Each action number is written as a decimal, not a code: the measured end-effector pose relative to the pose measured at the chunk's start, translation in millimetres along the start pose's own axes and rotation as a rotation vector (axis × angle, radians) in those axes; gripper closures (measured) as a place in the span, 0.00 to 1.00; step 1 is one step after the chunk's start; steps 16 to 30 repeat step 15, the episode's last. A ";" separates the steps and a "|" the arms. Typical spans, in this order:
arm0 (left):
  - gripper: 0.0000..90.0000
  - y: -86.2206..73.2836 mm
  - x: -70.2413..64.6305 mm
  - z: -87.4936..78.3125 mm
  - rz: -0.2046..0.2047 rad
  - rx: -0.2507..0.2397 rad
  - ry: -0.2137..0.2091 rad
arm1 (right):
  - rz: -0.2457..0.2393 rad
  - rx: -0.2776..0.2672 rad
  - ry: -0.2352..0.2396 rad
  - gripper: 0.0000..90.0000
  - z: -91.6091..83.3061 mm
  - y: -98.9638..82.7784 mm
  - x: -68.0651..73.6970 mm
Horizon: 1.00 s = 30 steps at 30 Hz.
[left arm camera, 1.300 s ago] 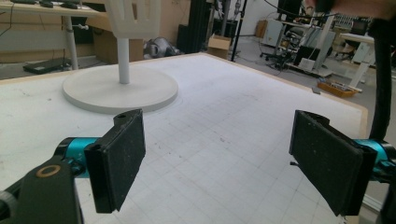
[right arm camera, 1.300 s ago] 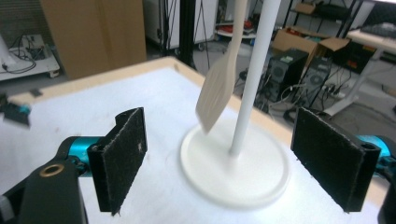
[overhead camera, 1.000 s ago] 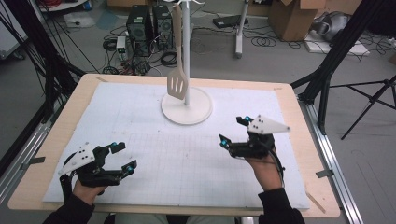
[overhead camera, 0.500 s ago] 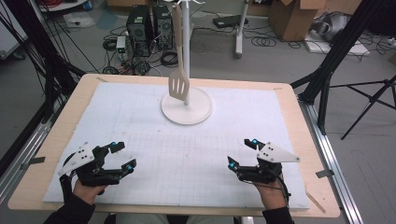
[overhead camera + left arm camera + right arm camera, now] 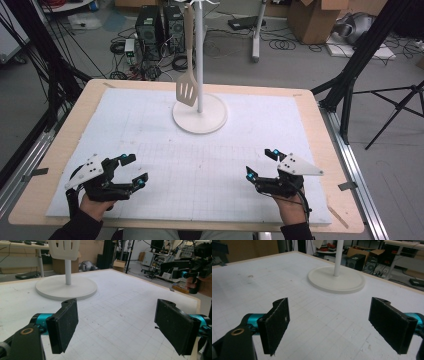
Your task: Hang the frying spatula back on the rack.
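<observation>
At the near edge of the white gridded foam mat [image 5: 150,125] that covers the pale wooden table [image 5: 325,145], both tools rest low and apart, each in a hand: the left gripper [image 5: 129,170] at the near left corner, the right gripper [image 5: 261,164] at the near right. Both stand with jaws spread wide and nothing between them; each gripper view looks past its two flat black, slightly grainy pads onto bare mat.

The thing nearest their aim is the cream slotted spatula [image 5: 186,90], which hangs from the top of the white stand with a thin upright pole and round flat base [image 5: 200,114] at the far middle of the mat, its blade beside the pole and clear of the base. It sits well apart from either gripper.

This reads as a rest or start pose, with nothing in hold (work on the spatula looks either done or not begun). A next move toward it would call for a long forward reach, then a pinch on the thin flat handle. The spatula looks like smooth, rigid plastic, light and easy to set swinging, so a gentle, square closing would suit.
</observation>
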<state>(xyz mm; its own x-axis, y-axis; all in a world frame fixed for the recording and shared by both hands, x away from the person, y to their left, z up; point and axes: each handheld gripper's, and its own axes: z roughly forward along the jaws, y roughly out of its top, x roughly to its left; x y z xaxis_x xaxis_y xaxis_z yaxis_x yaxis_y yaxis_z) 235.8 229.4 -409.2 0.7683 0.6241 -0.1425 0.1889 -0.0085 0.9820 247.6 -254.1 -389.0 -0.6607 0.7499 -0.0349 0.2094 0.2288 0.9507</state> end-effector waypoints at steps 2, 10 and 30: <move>0.22 -0.2 0.3 -0.1 0.007 0.007 -0.002 | -0.001 0.007 -0.005 0.18 0.0 -0.7 -1.1; 0.22 -0.6 0.5 -0.4 -0.008 0.004 0.001 | -0.007 0.009 -0.009 0.18 0.3 -1.0 -1.9; 0.22 -1.9 1.5 0.0 -0.017 0.005 0.002 | 0.000 0.007 -0.008 0.18 -0.1 -1.5 -4.3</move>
